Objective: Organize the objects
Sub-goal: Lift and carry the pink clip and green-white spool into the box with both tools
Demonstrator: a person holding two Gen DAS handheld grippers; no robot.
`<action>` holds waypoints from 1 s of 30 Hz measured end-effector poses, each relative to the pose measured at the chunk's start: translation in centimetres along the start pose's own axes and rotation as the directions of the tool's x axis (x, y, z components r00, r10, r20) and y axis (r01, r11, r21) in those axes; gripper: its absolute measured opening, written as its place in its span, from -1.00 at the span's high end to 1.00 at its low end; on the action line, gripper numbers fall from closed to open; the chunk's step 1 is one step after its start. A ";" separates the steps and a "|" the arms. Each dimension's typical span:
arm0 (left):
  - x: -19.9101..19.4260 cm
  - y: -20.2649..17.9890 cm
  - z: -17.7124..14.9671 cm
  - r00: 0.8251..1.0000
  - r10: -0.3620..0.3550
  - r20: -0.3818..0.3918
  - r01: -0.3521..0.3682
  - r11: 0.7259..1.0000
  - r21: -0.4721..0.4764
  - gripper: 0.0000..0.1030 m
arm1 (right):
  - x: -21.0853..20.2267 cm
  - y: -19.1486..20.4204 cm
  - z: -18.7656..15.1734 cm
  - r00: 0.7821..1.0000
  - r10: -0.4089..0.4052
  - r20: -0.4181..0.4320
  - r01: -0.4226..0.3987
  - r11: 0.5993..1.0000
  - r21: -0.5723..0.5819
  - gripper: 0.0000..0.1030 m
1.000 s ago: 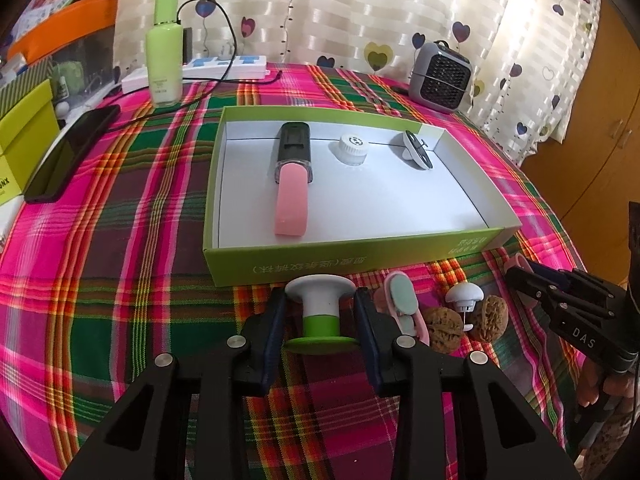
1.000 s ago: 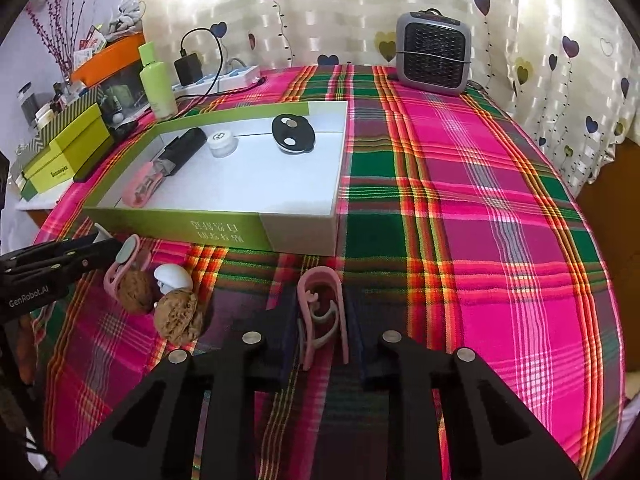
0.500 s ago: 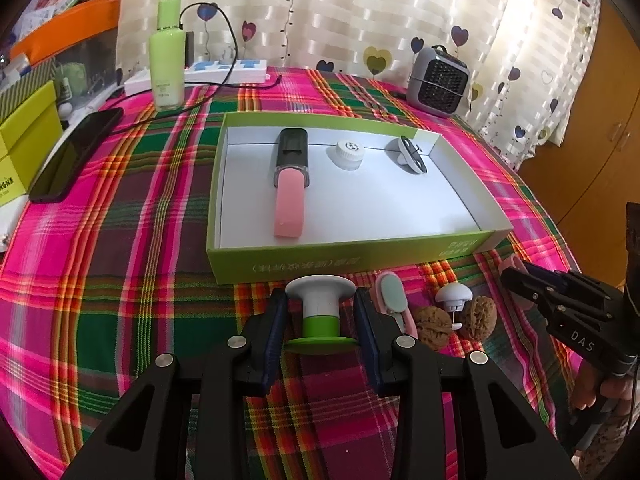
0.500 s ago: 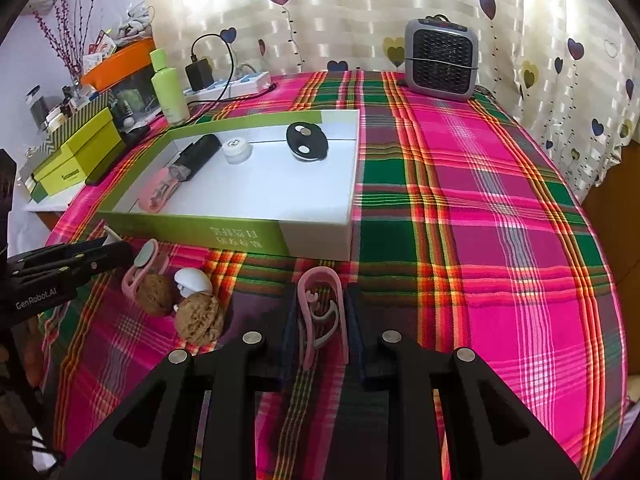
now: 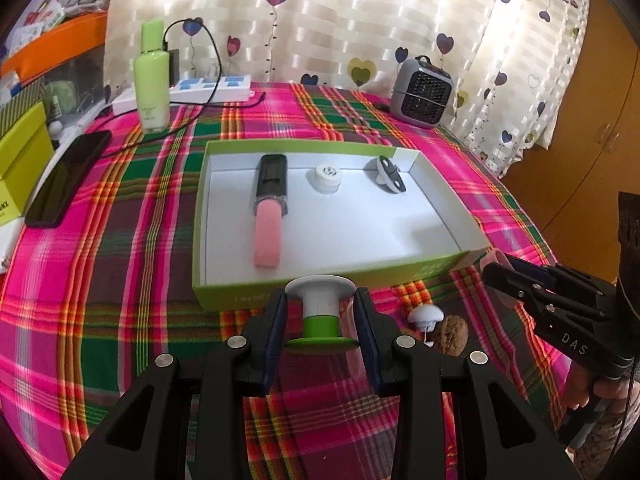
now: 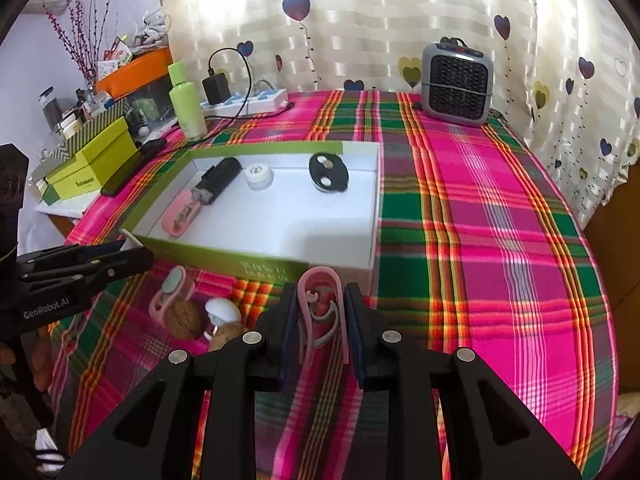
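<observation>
We held a green-and-white stopper (image 5: 320,312) in the left tool (image 5: 320,320) and a pink clip (image 6: 322,312) in the right tool (image 6: 320,316); both next needed carrying over the green box's (image 5: 336,296) near wall.

"DAS" stands on the right gripper (image 5: 496,276) and "GenRobot.AI" (white lettering) on the left gripper (image 6: 140,258).

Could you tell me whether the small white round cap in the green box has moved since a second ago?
No; the white round cap still sits by the green box's back wall.
</observation>
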State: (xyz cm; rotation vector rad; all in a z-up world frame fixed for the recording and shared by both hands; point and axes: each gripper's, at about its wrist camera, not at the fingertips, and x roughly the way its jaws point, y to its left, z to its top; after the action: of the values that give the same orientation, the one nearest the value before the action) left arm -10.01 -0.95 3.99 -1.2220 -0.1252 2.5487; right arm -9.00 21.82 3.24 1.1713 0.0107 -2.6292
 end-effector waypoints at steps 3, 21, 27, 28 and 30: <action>0.1 -0.2 0.7 1.000 -0.004 0.009 0.004 1.000 0.005 0.38 | 0.0 0.3 0.8 1.000 0.009 0.010 -0.009 1.000 -0.008 0.53; 2.5 -0.8 5.1 0.999 -0.025 0.024 0.025 0.999 0.021 0.38 | 2.9 0.7 5.3 0.999 0.041 0.016 -0.041 0.999 -0.029 0.53; 4.1 -0.7 6.1 1.000 -0.018 0.000 0.018 1.000 0.018 0.38 | 4.8 0.7 6.4 0.999 0.047 -0.005 -0.047 0.998 -0.035 0.53; 4.4 -0.6 6.2 1.000 -0.017 -0.004 0.017 1.000 0.017 0.38 | 5.1 0.7 6.6 0.999 0.046 -0.007 -0.046 0.998 -0.035 0.53; 5.0 -0.5 6.5 1.000 -0.008 -0.007 0.008 1.000 0.015 0.38 | 6.0 0.7 7.0 0.999 0.048 -0.019 -0.049 0.998 -0.034 0.53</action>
State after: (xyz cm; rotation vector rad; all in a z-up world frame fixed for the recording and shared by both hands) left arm -17.82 1.48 4.47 -1.2217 -0.1086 2.5336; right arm -17.77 18.99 3.68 1.1699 0.0302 -2.5660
